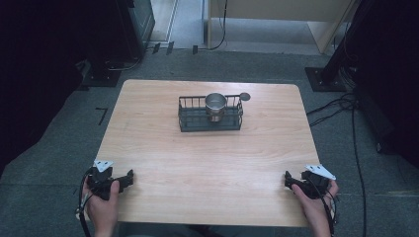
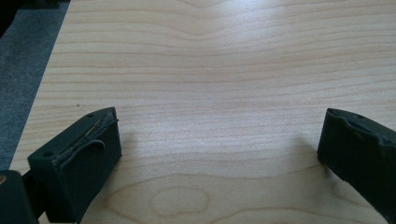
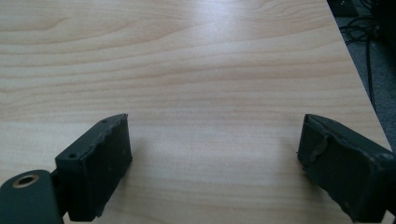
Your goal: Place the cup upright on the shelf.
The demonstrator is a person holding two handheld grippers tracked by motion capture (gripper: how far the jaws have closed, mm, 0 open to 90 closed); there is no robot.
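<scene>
A black wire basket [image 1: 190,121] stands at the far middle of the wooden table [image 1: 207,163]. A shiny metal cup [image 1: 216,105] sits upright inside it. A small round grey disc [image 1: 244,97] sticks up at the basket's right far corner. My left gripper [image 1: 129,177] rests at the near left edge of the table, held in a hand. In the left gripper view it [image 2: 219,135] stands open over bare wood. My right gripper [image 1: 288,179] is at the near right edge. Seen in the right gripper view it [image 3: 215,140] is open with nothing between the jaws.
Grey carpet surrounds the table. Cables [image 1: 341,106] run across the floor at the right, and dark equipment stands [image 1: 323,79] sit at the back corners. The table's right edge [image 3: 359,79] lies close to my right gripper.
</scene>
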